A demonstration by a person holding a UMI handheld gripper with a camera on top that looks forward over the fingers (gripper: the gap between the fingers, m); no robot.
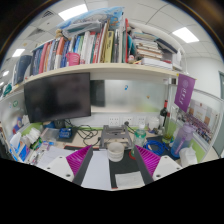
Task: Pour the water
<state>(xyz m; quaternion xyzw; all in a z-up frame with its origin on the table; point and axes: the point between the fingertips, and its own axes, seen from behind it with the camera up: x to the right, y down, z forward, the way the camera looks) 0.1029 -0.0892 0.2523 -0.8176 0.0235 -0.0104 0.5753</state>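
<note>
Cluttered office desk [60, 158] under bookshelves: open gripper [112, 160] holds nothing, cup [117, 150] between 2 fingers; a misjudged squeeze could topple it.

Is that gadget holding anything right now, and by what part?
Nothing is held. The gripper is open, jaws apart, and the small grey cup stands on the desk just ahead between them.

The claw [112, 160] has two dark fingers. Each finger bears a magenta pad [76, 159] on its inner face.
</note>
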